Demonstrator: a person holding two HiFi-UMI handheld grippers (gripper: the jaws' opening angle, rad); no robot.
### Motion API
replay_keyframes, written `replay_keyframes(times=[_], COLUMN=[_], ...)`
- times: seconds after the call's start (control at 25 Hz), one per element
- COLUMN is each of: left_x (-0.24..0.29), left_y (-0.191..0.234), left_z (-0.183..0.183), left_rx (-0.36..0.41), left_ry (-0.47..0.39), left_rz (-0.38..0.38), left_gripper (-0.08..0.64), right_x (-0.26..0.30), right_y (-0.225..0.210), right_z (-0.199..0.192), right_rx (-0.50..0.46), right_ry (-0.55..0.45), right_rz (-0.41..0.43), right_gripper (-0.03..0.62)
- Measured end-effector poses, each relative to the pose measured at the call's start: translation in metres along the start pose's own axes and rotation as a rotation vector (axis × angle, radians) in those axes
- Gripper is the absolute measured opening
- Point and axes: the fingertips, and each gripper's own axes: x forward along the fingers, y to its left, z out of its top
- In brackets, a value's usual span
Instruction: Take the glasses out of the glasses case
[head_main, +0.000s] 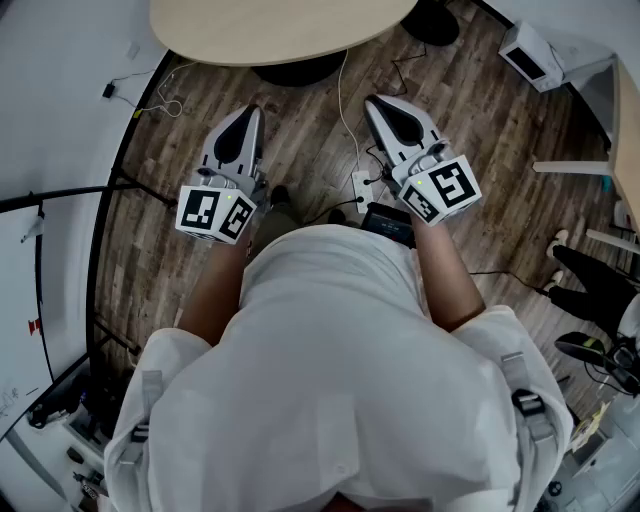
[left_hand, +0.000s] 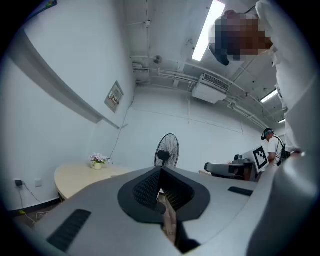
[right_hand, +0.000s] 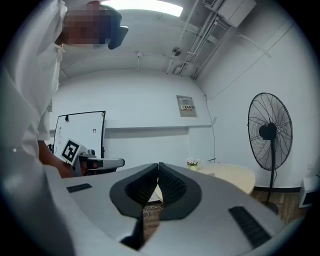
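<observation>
No glasses case or glasses shows in any view. In the head view my left gripper (head_main: 249, 112) and right gripper (head_main: 374, 104) are held side by side in front of the person's body, above the wood floor, pointing toward a round table (head_main: 280, 28). In the left gripper view my left gripper (left_hand: 160, 173) is shut, the black pads touching with nothing between them. My right gripper (right_hand: 158, 167) is also shut and holds nothing. Each gripper shows in the other's view: the right gripper (left_hand: 234, 169) and the left gripper (right_hand: 97, 163).
The light wooden round table (right_hand: 227, 176) carries a small pot of flowers (left_hand: 97, 160). A standing fan (right_hand: 270, 131) is beside it. Cables and a power strip (head_main: 361, 184) lie on the floor. A whiteboard (right_hand: 80, 131) hangs on the wall. Another person (left_hand: 272, 142) stands far off.
</observation>
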Motion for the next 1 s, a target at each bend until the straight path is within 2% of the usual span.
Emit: replay_keyframes(times=[0.2, 0.4, 0.6, 0.72, 0.84, 1.0], left_x=[-0.003, -0.016, -0.020, -0.003, 0.023, 0.053], left_y=[-0.016, -0.006, 0.035, 0.060, 0.082, 0.115], left_z=[-0.018, -0.025, -0.047, -0.064, -0.067, -0.067], left_rx=[-0.015, -0.010, -0.045, -0.086, -0.098, -0.117], left_ry=[0.022, 0.066, 0.078, 0.081, 0.081, 0.079], left_rz=[0.008, 0.046, 0.090, 0.094, 0.080, 0.055], left_gripper=[0.014, 0.014, 0.012, 0.012, 0.013, 0.014], right_x=[-0.031, -0.031, 0.000, 0.021, 0.042, 0.084], right_y=[-0.014, -0.022, -0.039, -0.053, -0.071, -0.091], right_z=[-0.008, -0.020, -0.042, -0.049, -0.056, -0.064], right_rx=[0.037, 0.059, 0.094, 0.087, 0.082, 0.063], right_ry=[-0.009, -0.016, 0.029, 0.055, 0.083, 0.145], right_rz=[0.025, 0.027, -0.022, -0.039, -0.073, -0.078], right_gripper=[0.026, 0.026, 0.026, 0.026, 0.026, 0.026])
